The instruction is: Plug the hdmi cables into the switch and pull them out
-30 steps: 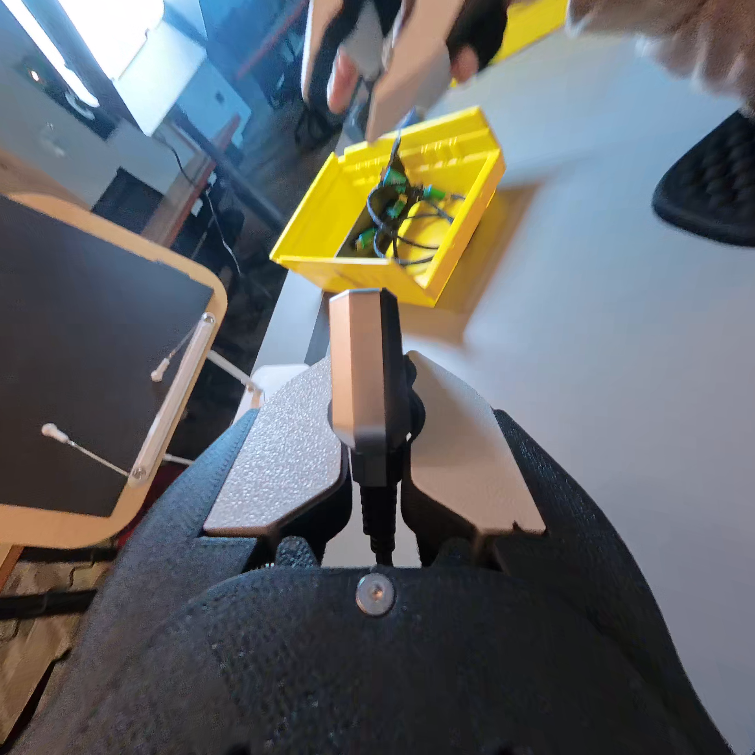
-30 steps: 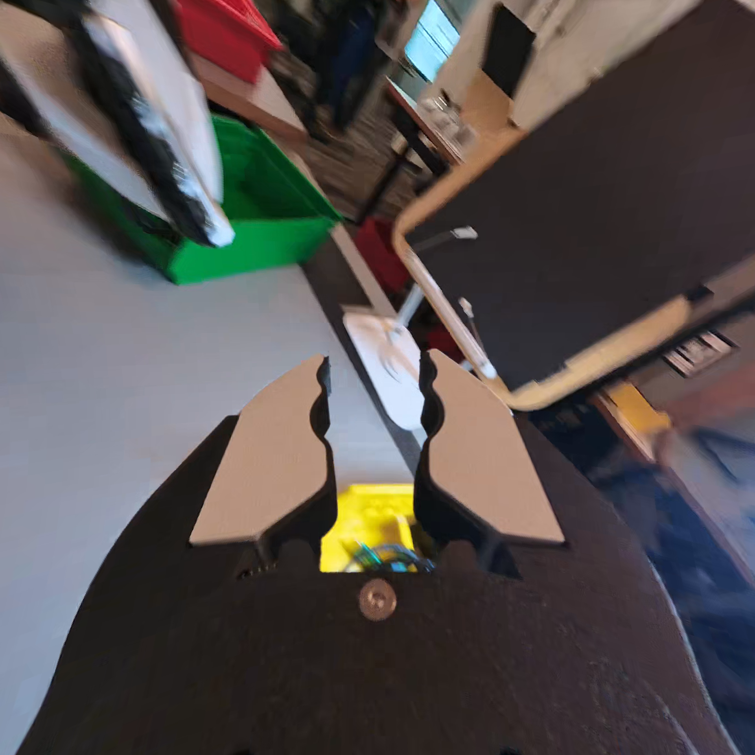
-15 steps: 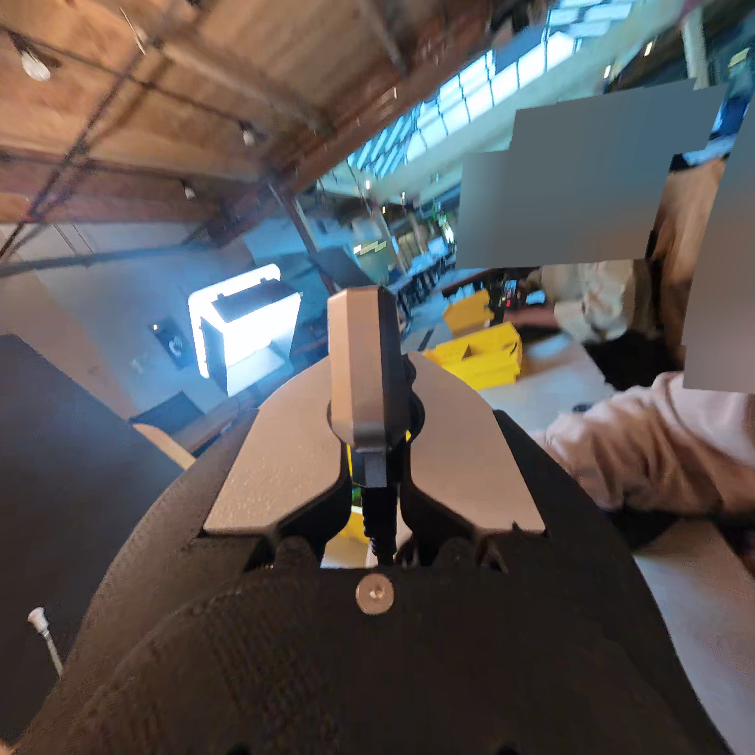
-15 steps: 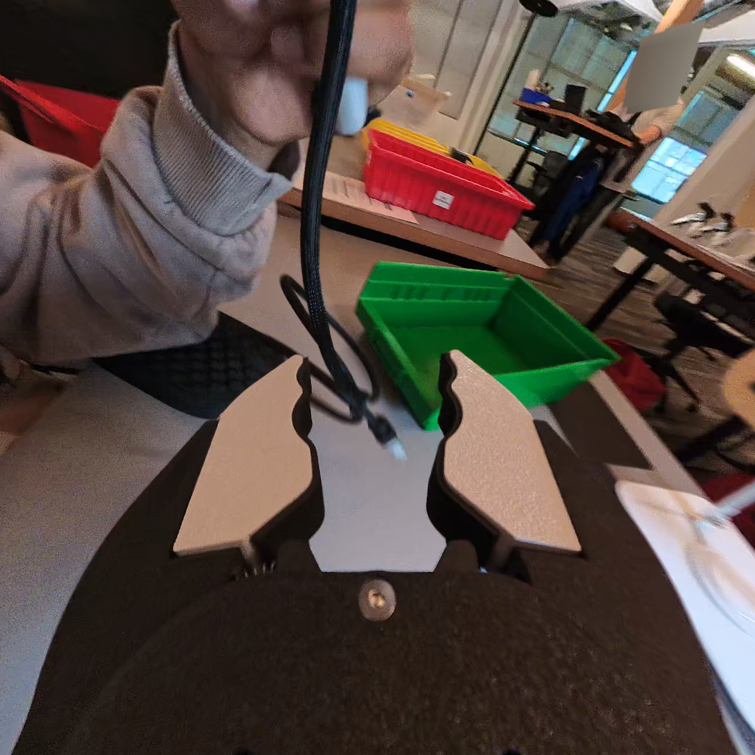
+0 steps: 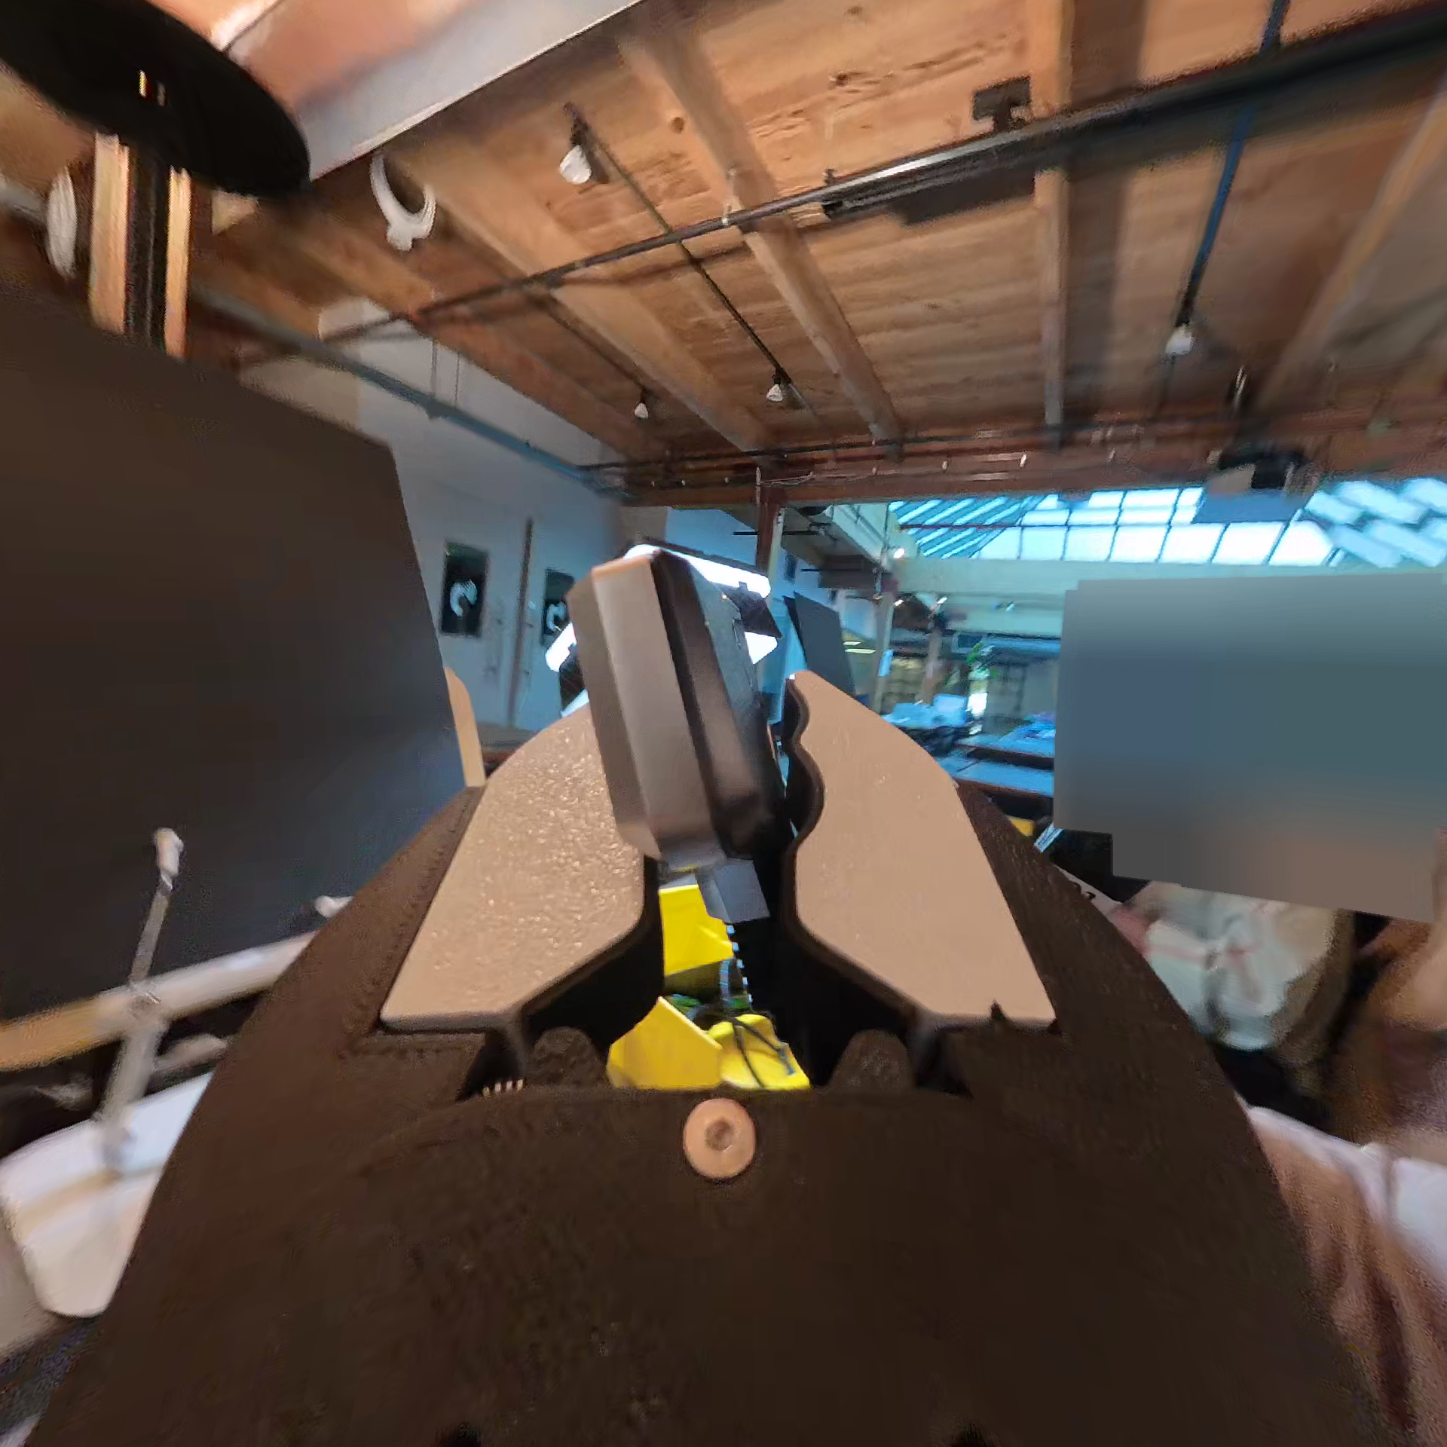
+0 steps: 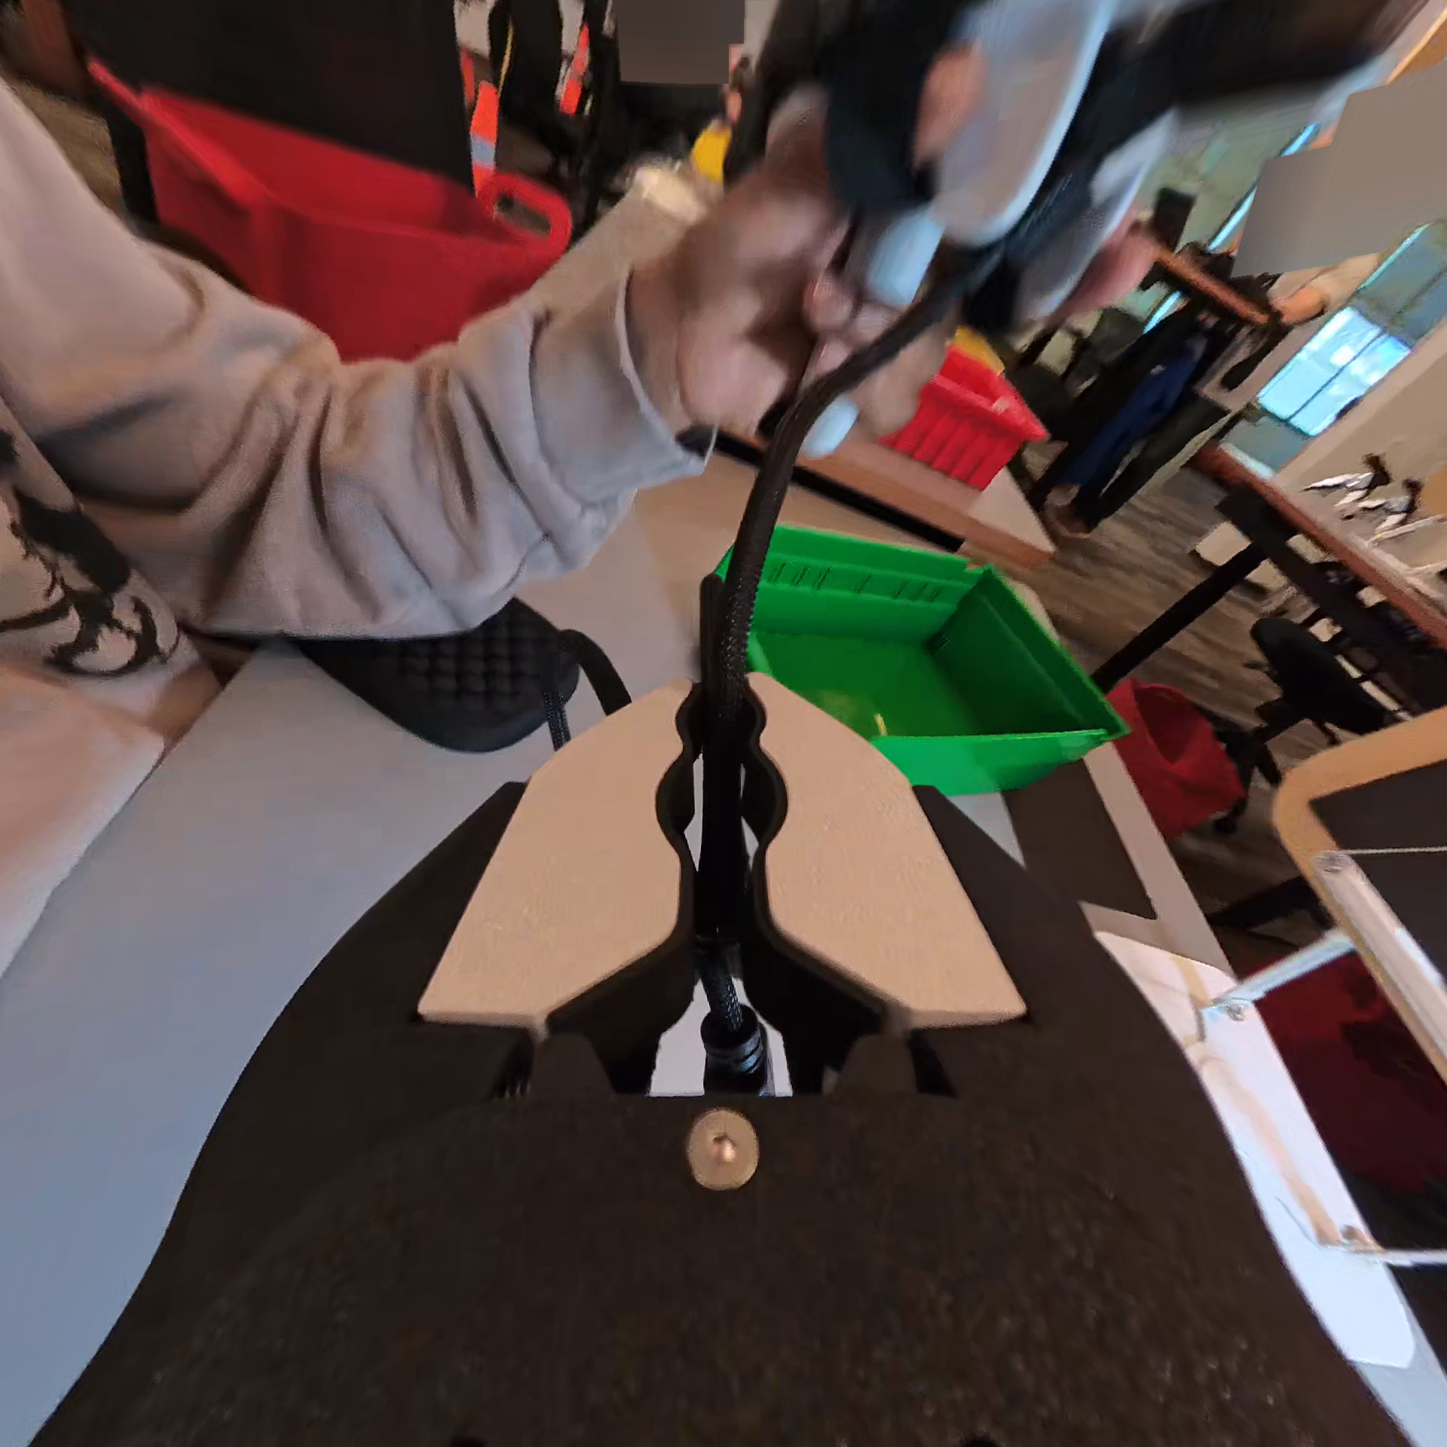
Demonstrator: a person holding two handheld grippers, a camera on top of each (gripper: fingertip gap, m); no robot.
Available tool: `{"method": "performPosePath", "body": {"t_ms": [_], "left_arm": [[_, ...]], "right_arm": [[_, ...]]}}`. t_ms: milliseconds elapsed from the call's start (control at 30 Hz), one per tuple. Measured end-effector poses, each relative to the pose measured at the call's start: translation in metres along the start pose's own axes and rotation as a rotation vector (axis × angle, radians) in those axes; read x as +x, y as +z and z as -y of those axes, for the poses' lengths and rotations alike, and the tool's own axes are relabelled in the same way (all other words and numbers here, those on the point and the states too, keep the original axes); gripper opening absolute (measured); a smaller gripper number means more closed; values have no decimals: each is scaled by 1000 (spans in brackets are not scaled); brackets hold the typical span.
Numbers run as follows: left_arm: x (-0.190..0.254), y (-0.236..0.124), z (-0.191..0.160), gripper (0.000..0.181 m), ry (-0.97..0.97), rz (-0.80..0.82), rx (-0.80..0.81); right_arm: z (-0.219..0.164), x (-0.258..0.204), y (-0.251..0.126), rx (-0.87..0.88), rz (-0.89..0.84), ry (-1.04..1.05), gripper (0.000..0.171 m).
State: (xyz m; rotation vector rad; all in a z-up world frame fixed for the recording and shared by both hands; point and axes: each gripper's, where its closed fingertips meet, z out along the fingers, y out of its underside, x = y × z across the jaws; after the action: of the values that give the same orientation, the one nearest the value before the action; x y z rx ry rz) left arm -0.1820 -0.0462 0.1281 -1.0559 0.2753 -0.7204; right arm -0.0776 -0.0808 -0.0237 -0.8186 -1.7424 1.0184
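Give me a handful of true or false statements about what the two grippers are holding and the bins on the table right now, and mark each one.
1. The right gripper is shut on a black braided cable. True.
2. The green bin is full of cables. False: it looks empty.
3. The left gripper holds a grey and black switch between its jaws. True.
4. The switch stands straight upright in the jaws. False: it leans to the left.
5. A hand grips the cable above the right gripper. True.
6. The bin seen below the left gripper is red. False: the bin there is yellow.
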Motion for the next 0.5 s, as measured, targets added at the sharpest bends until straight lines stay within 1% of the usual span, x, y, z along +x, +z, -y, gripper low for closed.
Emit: {"method": "performPosePath", "body": {"t_ms": [133,233,400,500], "left_arm": [[-35,8,-39,30,-365,-33,-1],[-45,17,-77,32,-544,-65,-58],[-40,28,-121,32,-576,-83,-168],[-35,33,-140,33,-541,-69,-232]], "right_arm": [[18,23,-33,72,-115,-13,7],[24,37,-56,67,-201,-41,7],[20,63,-91,-28,-359,-60,7],[13,79,-108,-107,-439,-66,8]]}}
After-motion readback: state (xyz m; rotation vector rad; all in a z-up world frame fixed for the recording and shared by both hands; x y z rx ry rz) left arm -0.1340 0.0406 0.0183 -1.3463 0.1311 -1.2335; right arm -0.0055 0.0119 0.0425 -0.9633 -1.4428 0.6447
